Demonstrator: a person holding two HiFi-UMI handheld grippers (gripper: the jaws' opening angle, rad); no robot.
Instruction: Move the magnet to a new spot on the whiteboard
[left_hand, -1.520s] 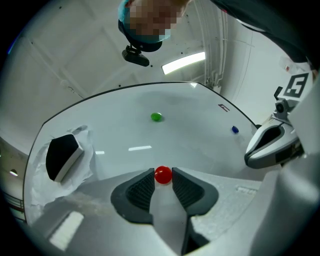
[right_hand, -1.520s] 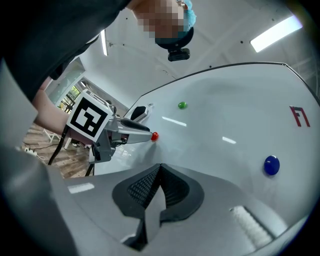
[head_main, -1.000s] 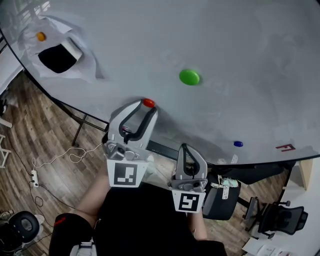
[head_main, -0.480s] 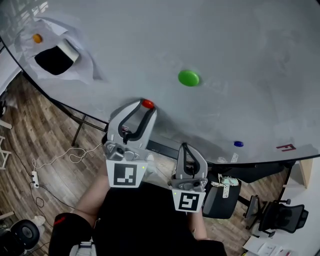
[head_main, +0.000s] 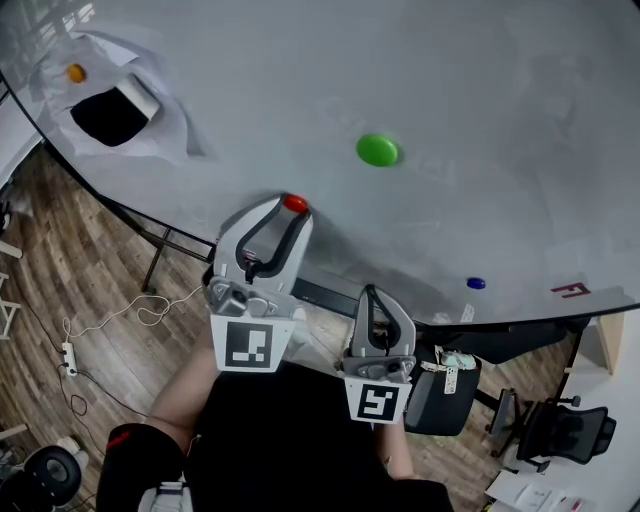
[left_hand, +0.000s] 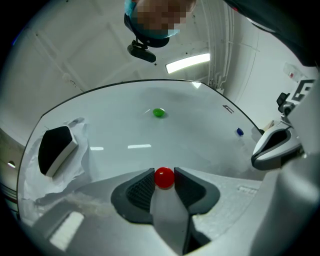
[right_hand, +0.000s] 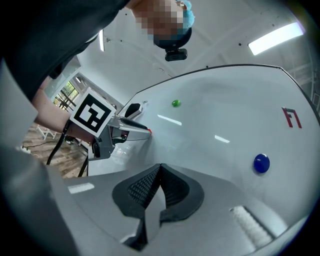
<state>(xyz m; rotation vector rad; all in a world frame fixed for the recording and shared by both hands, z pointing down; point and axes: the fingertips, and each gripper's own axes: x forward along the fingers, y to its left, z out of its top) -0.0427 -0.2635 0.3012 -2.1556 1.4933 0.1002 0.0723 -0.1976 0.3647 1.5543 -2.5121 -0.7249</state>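
The whiteboard (head_main: 480, 100) carries four magnets: one red, one green, one blue and one orange. The green magnet (head_main: 378, 150) sits out in the open middle of the board.

The red magnet (left_hand: 164, 177) lies down and left of the green magnet in the head view, close to the board's near edge. The left gripper (head_main: 291, 208) has it: the two dark ribbed pads are closed in narrow on either side of the red magnet, touching it, with the magnet against the board.

The blue magnet (head_main: 476, 283) lies down and right of the green magnet, also near the board's edge. Just beyond it, further right, is one red mark (head_main: 571, 292) drawn on the board. The orange magnet (head_main: 76, 72) is far to the left of the green magnet and a little higher. Just beside it is one black eraser (head_main: 115, 113), which rests on one crumpled white sheet (head_main: 170, 140).

The right gripper (right_hand: 160, 170) hangs well below the green magnet, off the board's edge and close to the person's body. Its jaws are pressed together with nothing between them.

There are two grippers in all, and only the left one is touching a magnet.
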